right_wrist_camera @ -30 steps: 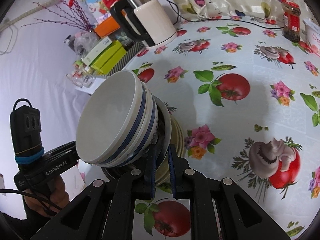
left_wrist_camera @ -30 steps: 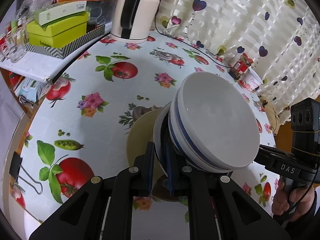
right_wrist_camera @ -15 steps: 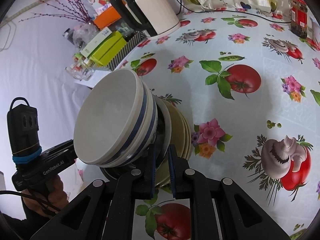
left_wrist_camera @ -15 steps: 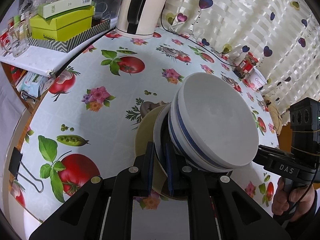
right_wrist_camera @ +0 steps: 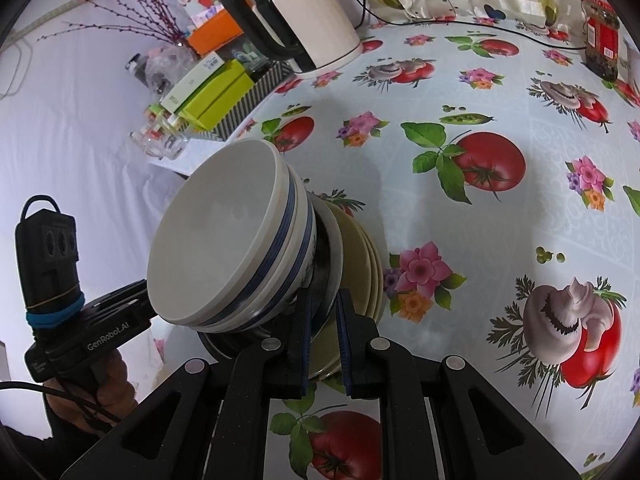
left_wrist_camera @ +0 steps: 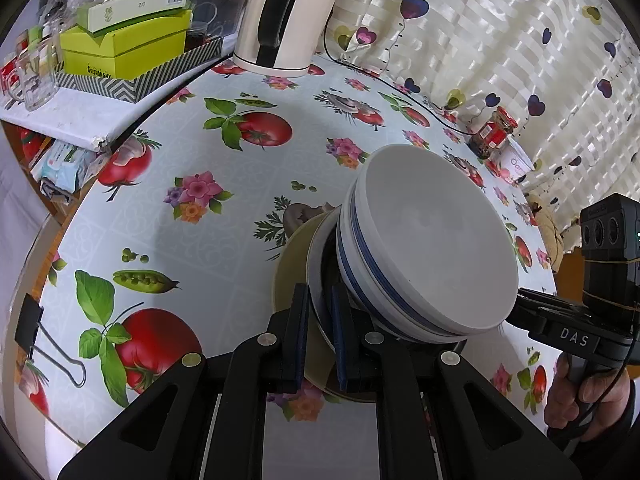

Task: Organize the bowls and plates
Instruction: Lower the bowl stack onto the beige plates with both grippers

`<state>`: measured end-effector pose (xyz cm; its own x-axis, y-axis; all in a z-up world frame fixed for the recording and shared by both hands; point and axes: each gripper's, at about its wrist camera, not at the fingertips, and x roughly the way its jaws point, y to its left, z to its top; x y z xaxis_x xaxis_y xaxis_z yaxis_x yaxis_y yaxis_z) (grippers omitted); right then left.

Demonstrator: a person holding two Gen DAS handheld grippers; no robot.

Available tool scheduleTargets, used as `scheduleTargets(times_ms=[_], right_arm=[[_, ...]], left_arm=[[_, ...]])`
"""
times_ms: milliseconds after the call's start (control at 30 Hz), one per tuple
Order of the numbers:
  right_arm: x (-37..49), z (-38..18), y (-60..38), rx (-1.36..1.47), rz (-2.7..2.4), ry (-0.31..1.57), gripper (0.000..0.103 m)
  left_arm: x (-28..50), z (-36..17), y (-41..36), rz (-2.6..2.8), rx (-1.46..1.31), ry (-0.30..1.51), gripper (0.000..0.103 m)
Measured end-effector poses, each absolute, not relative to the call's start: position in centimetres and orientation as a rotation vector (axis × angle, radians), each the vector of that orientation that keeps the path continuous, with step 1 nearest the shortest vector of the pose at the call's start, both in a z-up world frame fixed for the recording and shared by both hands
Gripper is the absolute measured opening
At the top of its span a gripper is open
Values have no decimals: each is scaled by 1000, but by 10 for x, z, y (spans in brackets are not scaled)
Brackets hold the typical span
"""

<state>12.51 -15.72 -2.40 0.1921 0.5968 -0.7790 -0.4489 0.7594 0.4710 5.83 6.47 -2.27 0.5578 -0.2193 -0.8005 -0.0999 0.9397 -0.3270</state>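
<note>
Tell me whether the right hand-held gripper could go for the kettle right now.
Probably not: the right hand-held gripper is shut on the plates under the stacked bowls, sharing that load with the left hand-held gripper. The kettle stands across the table.

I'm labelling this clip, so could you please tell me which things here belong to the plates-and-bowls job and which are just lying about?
In the job:
- stacked bowls, white with blue bands
- plates under them
- left tongs and right tongs, each shut on the plates' rim

Lying about:
- kettle
- green boxes
- jar
- binder clip
- glass mug

Bowls (left_wrist_camera: 432, 248) on plates (left_wrist_camera: 292, 280)
</note>
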Motion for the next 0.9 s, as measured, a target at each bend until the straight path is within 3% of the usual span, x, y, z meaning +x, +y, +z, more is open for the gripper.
scheduleTargets(times_ms=[900], right_arm=[[122,-22,-159,145,733,1163,16]], left_arm=[[55,-20,69,-76,-397,962,13]])
